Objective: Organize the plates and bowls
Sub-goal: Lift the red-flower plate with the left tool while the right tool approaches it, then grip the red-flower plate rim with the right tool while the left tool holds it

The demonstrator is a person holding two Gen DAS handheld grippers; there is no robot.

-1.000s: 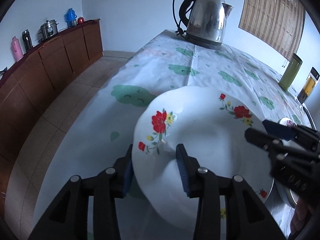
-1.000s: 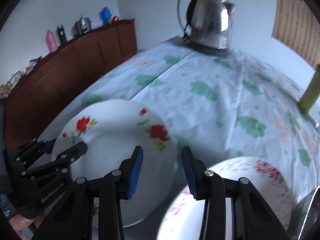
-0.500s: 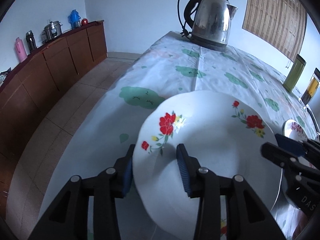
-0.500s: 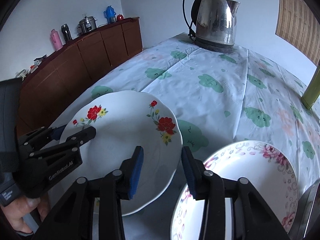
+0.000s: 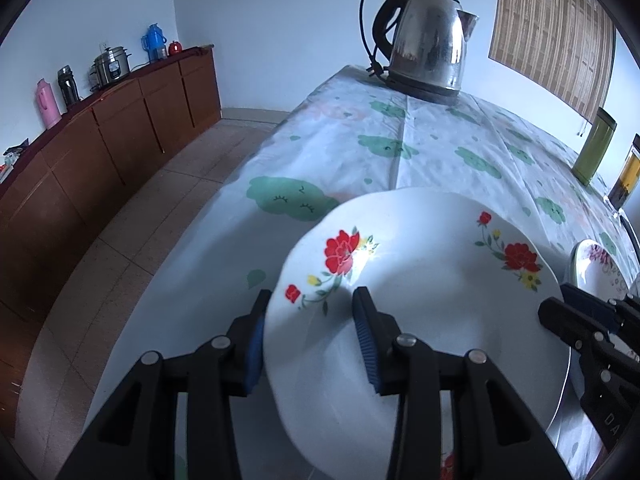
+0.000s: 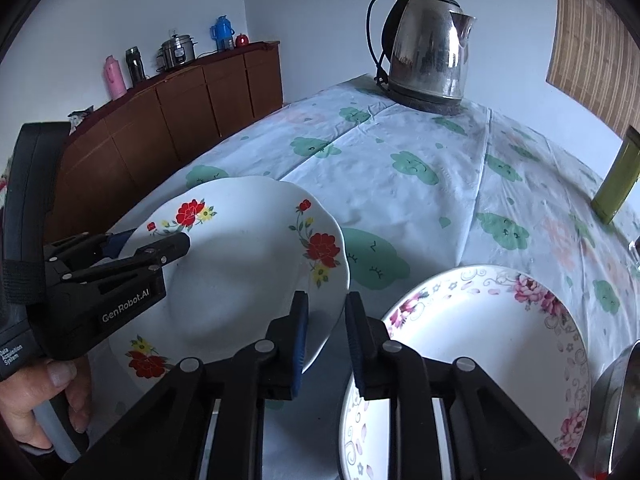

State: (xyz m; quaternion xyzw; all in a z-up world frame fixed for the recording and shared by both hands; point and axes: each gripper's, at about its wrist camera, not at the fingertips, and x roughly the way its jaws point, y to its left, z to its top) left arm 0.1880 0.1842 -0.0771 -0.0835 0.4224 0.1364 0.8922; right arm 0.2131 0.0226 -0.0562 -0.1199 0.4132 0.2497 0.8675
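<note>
A white plate with red flowers (image 5: 432, 280) (image 6: 248, 264) is tilted above the tablecloth. My left gripper (image 5: 311, 294) is shut on its near left rim, one finger on top and one below, as the right wrist view shows. My right gripper (image 6: 326, 298) straddles the plate's right rim. Its jaws are closing with the rim between them and a thin gap still shows at the right pad. In the left wrist view, my right gripper (image 5: 560, 304) sits at the plate's far right edge. A pink-flowered plate (image 6: 480, 340) (image 5: 596, 268) lies to the right.
A steel kettle (image 5: 424, 44) (image 6: 428, 48) stands at the table's far end. A green tumbler (image 5: 594, 152) and an amber bottle (image 5: 630, 176) stand at the right. A metal bowl (image 6: 616, 400) is at the lower right. The table's left edge drops to the floor beside a wooden sideboard (image 5: 120, 140).
My right gripper's jaws have narrowed around the red-flowered plate's right rim. The left gripper keeps the same hold on the plate.
</note>
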